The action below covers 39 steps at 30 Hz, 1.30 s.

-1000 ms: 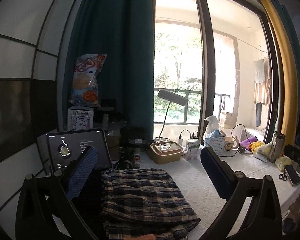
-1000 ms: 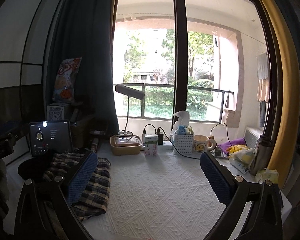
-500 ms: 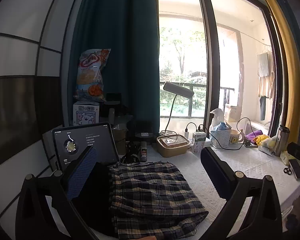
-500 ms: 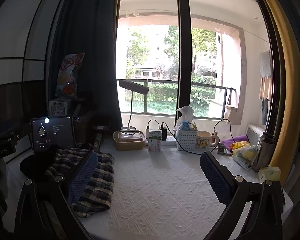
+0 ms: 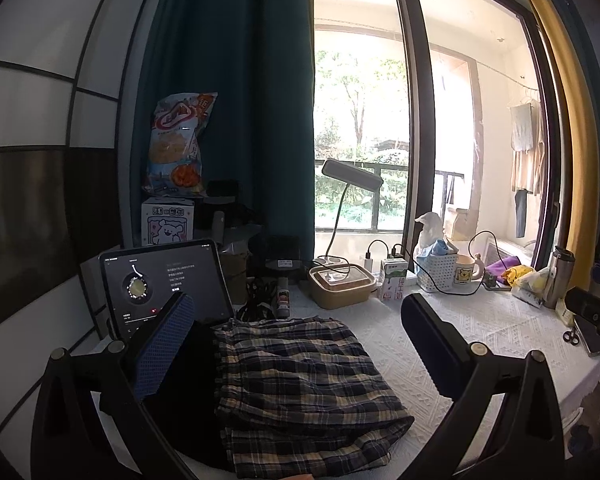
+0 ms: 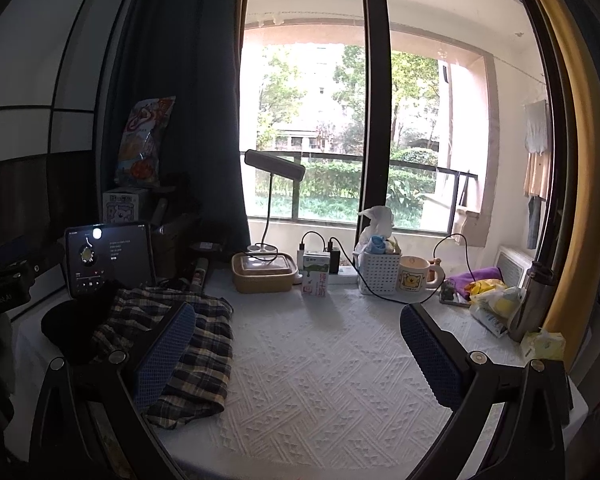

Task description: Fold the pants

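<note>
Left wrist view. My left tongs (image 5: 296, 340) stand wide open and hold nothing. The plaid pants (image 5: 300, 384) lie between and below the two fingers, already folded into a compact stack on the tabletop (image 5: 492, 328), with a dark garment (image 5: 180, 392) just beside them at 9 o'clock. A tablet (image 5: 160, 284) stands at 10 o'clock, a lunch box (image 5: 342, 286) at 12 o'clock. I judge the folding to be nearly complete — what remains is squaring the stack. To do that well, I would bring the tongs down level, press the upper layer flat and keep the fingers away from the tablet.

Right wrist view. My right tongs (image 6: 298, 344) are likewise spread fully, empty, above bare white cloth. The pants sit at 9 o'clock, partly behind the blue pad (image 6: 164, 354) of the left finger; whether the pad touches the fabric I cannot tell. A milk carton (image 6: 315, 274), a mug (image 6: 414, 274) and a trailing cable (image 6: 376, 288) line the far edge at 12 to 1 o'clock — any sweep toward them risks snagging the cable, so I would approach the loose edge from the near side.
</note>
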Motion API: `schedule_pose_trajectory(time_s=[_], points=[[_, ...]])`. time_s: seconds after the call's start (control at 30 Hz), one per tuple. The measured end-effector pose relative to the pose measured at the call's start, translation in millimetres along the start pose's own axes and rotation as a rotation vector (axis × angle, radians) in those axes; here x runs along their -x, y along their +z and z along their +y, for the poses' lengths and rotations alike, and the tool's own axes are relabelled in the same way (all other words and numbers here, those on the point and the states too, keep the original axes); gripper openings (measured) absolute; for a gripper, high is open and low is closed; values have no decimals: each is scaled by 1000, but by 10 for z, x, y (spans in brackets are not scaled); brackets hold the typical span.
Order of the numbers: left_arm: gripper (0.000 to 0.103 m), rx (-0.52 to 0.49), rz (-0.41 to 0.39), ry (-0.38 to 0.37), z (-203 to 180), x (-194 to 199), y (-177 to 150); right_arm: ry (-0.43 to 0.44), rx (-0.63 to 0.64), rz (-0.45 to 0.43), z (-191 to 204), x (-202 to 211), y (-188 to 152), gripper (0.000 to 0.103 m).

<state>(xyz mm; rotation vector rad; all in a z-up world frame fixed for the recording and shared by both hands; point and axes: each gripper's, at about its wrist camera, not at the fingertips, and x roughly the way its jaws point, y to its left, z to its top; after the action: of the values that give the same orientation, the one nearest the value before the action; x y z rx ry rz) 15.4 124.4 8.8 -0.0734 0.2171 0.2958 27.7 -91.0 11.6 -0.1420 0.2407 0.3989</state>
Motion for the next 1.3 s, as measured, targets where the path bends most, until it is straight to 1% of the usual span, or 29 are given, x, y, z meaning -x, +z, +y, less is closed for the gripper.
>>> schedule_pose_trajectory(time_s=[1.3], points=[[102,-19,-5,-22,-29,-6,21,0,-1,2,-26,16,-19,103]])
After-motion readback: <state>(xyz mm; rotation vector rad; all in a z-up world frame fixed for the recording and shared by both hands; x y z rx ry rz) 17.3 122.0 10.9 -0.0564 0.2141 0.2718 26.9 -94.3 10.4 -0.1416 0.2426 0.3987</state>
